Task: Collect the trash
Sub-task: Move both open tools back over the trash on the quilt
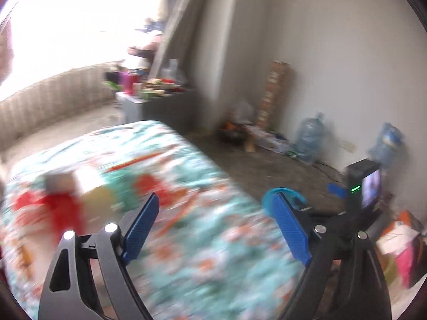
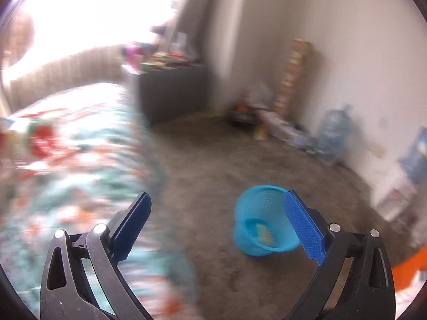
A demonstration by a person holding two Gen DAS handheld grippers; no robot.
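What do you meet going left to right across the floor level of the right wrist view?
Floral bed cover → blue mesh basket → big water bottle by the wall. Both fingers of the right gripper stand wide apart, nothing between them.

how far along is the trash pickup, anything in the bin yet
Done: the blue basket on the floor already holds something pale yellowish. In hand: nothing; the left gripper and right gripper are both open and empty. Left: blurred red and yellow items on the floral bedspread, possibly more trash.
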